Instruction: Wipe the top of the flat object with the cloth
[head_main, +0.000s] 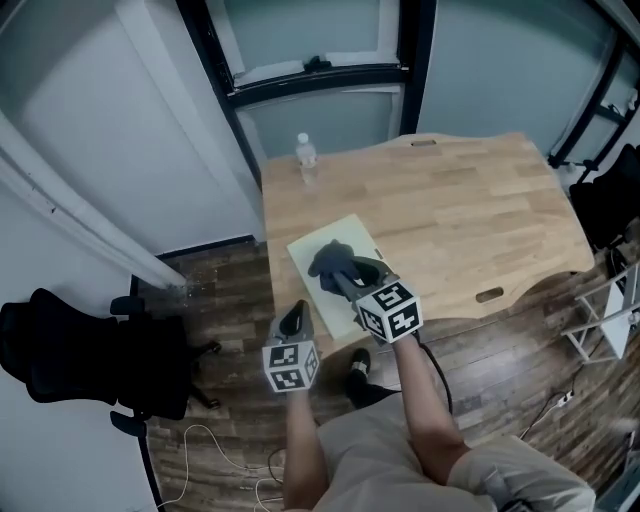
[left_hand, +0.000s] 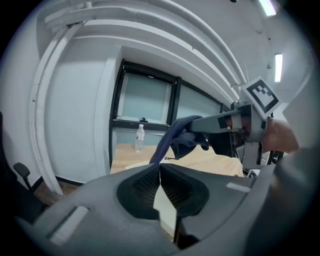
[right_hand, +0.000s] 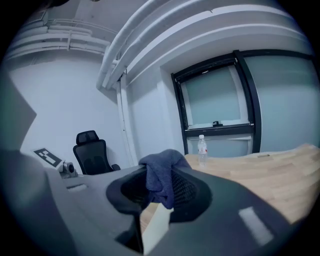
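Note:
A pale yellow-green flat board (head_main: 352, 243) lies at the wooden table's near left corner. A dark blue cloth (head_main: 329, 260) is bunched over the board's middle, and my right gripper (head_main: 341, 271) is shut on it. In the right gripper view the cloth (right_hand: 159, 179) fills the space between the jaws, with the board (right_hand: 154, 229) below. From the left gripper view the cloth (left_hand: 182, 136) hangs off the right gripper (left_hand: 200, 125), its tail dropping behind my jaws. My left gripper (head_main: 296, 313) is shut and empty, just off the board's near edge (left_hand: 165, 207).
A clear water bottle (head_main: 306, 160) stands at the table's (head_main: 470, 210) far left, beyond the board. A black office chair (head_main: 70, 350) sits on the floor to the left. Cables lie on the floor by the person's feet. A window frame (head_main: 310, 80) runs behind the table.

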